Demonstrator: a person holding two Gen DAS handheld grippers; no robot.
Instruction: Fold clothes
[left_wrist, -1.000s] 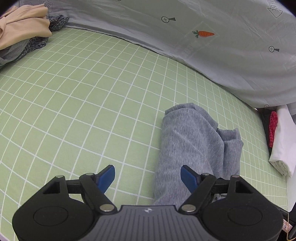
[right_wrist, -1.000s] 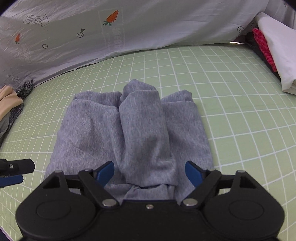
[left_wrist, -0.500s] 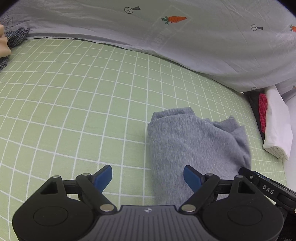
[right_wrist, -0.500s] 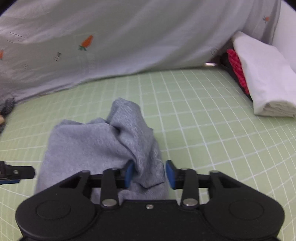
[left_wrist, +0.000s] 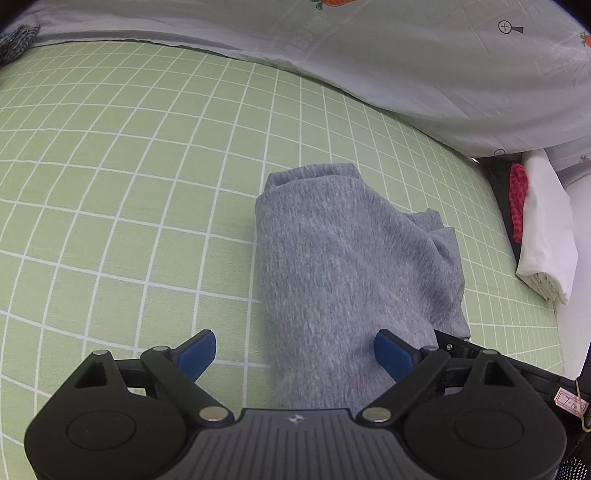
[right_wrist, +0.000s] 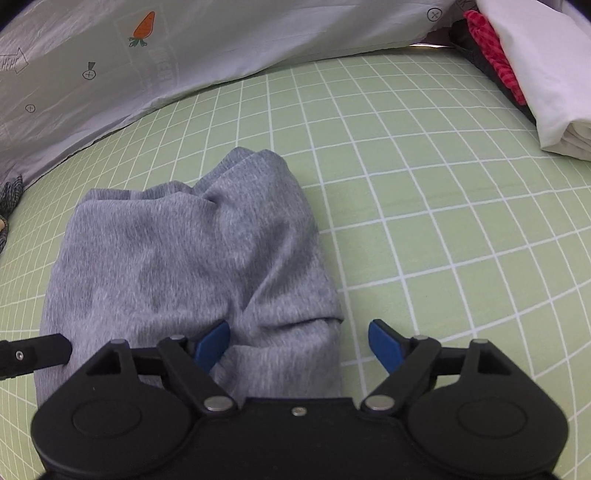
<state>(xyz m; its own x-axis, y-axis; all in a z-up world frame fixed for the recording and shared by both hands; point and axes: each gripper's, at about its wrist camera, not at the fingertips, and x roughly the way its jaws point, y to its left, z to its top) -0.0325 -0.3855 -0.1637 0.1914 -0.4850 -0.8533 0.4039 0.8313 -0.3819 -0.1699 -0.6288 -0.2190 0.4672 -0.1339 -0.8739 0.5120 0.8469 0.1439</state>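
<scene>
A grey knit garment (left_wrist: 351, 266) lies folded and bunched on the green checked sheet (left_wrist: 110, 184). My left gripper (left_wrist: 295, 354) is open, its fingers straddling the garment's near left edge. In the right wrist view the same garment (right_wrist: 192, 266) lies under my right gripper (right_wrist: 299, 343), which is open over the garment's near right end. The left gripper's tip (right_wrist: 33, 354) shows at the garment's left side, and part of the right gripper (left_wrist: 461, 347) shows behind my left gripper's right finger.
A grey printed quilt (left_wrist: 406, 55) runs along the back. A folded white cloth (right_wrist: 546, 74) on red and dark items (right_wrist: 491, 51) lies at the right. Dark and beige clothes (right_wrist: 9, 199) lie at the far left.
My right gripper was shut on a fold of the grey garment half a second ago and has opened and let it go. My left gripper moved in over the garment's left edge.
</scene>
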